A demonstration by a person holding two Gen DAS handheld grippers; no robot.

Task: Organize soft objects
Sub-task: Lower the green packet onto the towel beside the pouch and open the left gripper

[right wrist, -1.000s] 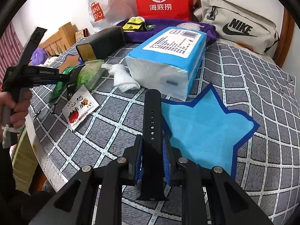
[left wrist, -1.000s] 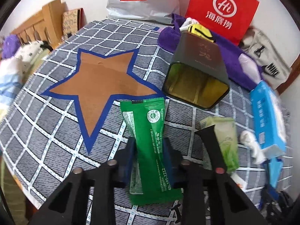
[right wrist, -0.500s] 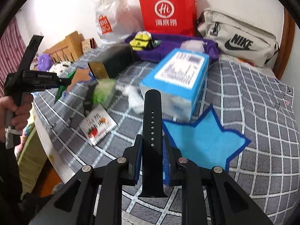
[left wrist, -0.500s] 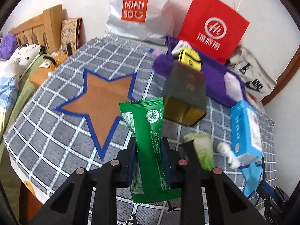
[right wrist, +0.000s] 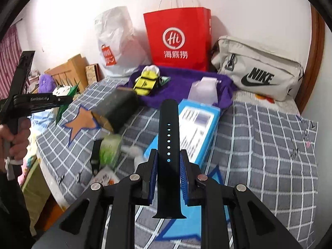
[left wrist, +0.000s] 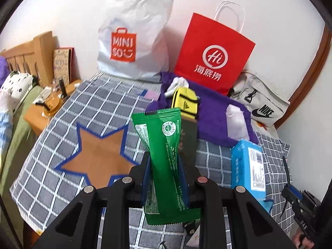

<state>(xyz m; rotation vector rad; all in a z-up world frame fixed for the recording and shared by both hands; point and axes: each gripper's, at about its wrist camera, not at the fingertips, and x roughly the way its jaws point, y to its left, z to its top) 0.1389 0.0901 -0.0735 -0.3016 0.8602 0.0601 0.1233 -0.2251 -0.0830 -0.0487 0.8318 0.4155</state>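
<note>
Left wrist, glossy green foil packet, checked cloth

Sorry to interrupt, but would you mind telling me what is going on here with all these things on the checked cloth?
A person is sorting items with a handheld gripper in each hand. The left gripper is shut on a green packet, held above the table over the checked cloth, near the brown star. The right gripper is shut on a dark watch strap, held up over the blue tissue pack and the blue star. Neither item has been set down yet.
</note>
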